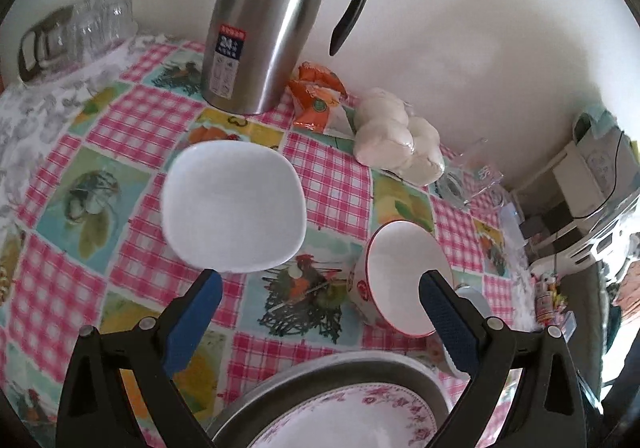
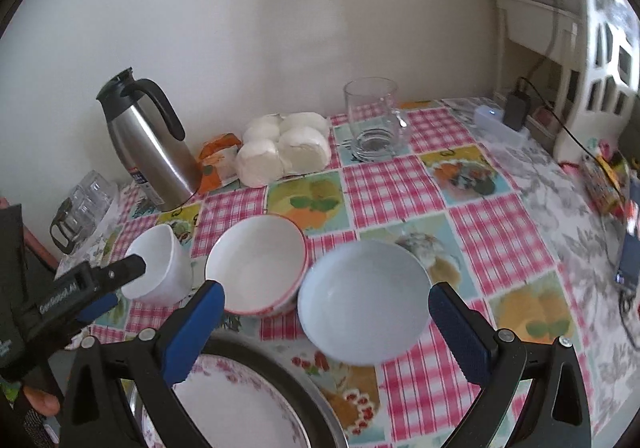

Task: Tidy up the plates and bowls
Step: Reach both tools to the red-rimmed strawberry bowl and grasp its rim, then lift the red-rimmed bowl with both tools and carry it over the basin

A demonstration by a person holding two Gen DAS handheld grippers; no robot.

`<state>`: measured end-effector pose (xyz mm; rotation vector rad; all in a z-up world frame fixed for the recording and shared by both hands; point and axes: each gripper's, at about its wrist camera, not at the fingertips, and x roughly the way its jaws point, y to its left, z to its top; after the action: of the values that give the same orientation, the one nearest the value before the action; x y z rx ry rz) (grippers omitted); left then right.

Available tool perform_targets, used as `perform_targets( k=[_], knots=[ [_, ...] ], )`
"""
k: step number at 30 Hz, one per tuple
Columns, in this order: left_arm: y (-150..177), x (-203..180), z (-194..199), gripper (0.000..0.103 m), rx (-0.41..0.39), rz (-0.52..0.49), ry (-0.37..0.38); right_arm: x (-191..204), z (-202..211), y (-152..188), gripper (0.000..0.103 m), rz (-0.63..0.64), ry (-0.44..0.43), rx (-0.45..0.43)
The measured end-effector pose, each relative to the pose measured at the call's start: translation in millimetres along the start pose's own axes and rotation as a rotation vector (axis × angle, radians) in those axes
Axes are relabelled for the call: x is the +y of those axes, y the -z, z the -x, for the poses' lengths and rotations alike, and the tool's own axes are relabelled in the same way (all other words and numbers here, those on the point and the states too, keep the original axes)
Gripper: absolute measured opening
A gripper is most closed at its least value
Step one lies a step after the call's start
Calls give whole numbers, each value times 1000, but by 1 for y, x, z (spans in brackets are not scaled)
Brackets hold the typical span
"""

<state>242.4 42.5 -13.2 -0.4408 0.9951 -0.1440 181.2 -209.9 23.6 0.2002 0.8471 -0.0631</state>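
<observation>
Three bowls stand in a row on the checked tablecloth. A white square bowl (image 1: 234,206) (image 2: 158,266) is on the left, a red-rimmed bowl (image 1: 404,280) (image 2: 256,264) in the middle, and a pale blue bowl (image 2: 364,300) on the right. At the near edge a floral plate (image 1: 348,420) (image 2: 236,404) lies in a metal tray (image 1: 360,368) (image 2: 296,376). My left gripper (image 1: 320,284) (image 2: 116,288) is open, just short of the white bowl. My right gripper (image 2: 326,300) is open too, with the blue bowl ahead between its fingers.
A steel thermos jug (image 1: 264,32) (image 2: 152,144) stands at the back by the wall, beside an orange packet (image 1: 320,96) and bagged white buns (image 1: 400,140) (image 2: 284,148). A glass mug (image 2: 372,120) and a rack of glasses (image 1: 76,36) are nearby. A white shelf (image 2: 592,48) stands right.
</observation>
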Motion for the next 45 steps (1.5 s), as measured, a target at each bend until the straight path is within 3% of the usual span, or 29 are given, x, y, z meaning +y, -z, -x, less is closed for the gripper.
perform_targets(
  k=[3, 6, 9, 13, 19, 22, 27, 33, 45],
  knots=[
    [-4, 1, -15, 96, 25, 3, 25, 9, -12, -14, 101, 43, 6, 17],
    [-3, 1, -32, 82, 61, 5, 30, 19, -34, -25, 86, 84, 16, 56],
    [-2, -7, -45, 78, 84, -18, 39, 26, -62, -29, 71, 116, 21, 109],
    [1, -17, -59, 67, 108, -49, 39, 34, -93, -29, 53, 161, 37, 165],
    [7, -27, -81, 52, 161, -64, 58, 36, -125, -28, 39, 182, 53, 214],
    [10, -32, -92, 40, 189, -69, 63, 34, -136, -27, 34, 184, 57, 228],
    [18, -35, -108, 29, 231, -62, 57, 33, -151, -24, 29, 180, 44, 254],
    [20, -34, -112, 28, 233, -60, 65, 38, -154, -20, 22, 182, 21, 260],
    [15, -30, -96, 28, 209, -45, 97, 47, -126, -24, 22, 162, -25, 221]
  ],
)
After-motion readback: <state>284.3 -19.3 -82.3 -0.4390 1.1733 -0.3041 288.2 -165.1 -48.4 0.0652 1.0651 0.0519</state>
